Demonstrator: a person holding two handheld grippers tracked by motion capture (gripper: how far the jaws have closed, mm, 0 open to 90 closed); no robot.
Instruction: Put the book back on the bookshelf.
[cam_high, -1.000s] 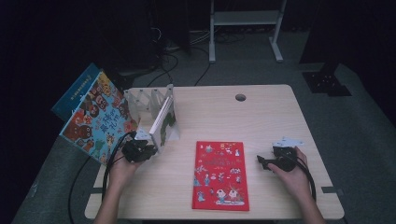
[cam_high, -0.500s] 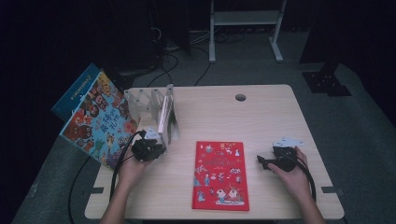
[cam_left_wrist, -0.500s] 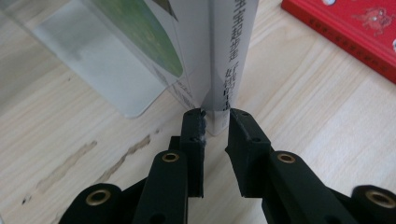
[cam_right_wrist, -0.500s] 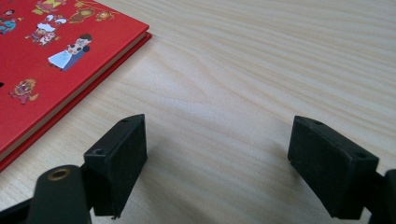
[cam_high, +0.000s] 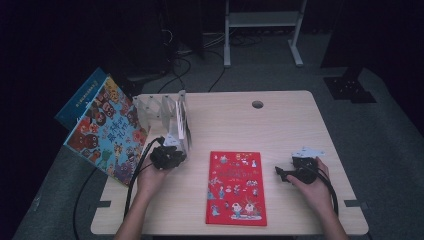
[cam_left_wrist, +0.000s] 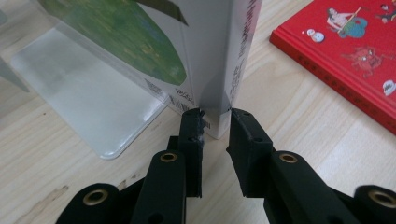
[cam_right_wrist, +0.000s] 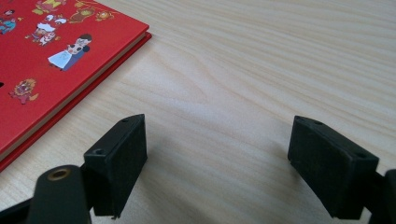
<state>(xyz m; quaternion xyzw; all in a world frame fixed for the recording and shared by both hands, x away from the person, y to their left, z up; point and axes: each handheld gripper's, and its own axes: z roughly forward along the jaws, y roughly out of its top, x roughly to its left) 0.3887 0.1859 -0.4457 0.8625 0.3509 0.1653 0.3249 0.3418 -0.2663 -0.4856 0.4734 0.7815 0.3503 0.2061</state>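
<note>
Pale-wood grain runs across the rectangular light wooden table (cam_high: 280, 125), seen from the high view, where a person works with a black two-jaw tool in each hand. At about nine o'clock of the tabletop, the left gripper (cam_left_wrist: 215, 115) has its two black jaws set on either side of the lower spine corner of the upright white book with a green leaf shape on its cover (cam_left_wrist: 205, 56); the tips appear to press that corner, one on each face. That book stands on end in the clear plastic book rack (cam_high: 157, 111), whose frosted base plate (cam_left_wrist: 88, 102) lies flat on the wood at the book's ten o'clock in the left gripper view. At six o'clock of the table centre lies the flat red hardcover picture book with small cartoon figures (cam_high: 236, 186), closed, cover up, just beside the standing book and apart from it. At four o'clock of the tabletop the right gripper (cam_right_wrist: 217, 161) rests low over bare wood, its jaws spread wide with nothing between them; the red book's corner sits off at its ten o'clock. Beyond the table's nine o'clock edge, a large colourful illustrated children's book (cam_high: 107, 132) leans tilted against a blue one.
</note>
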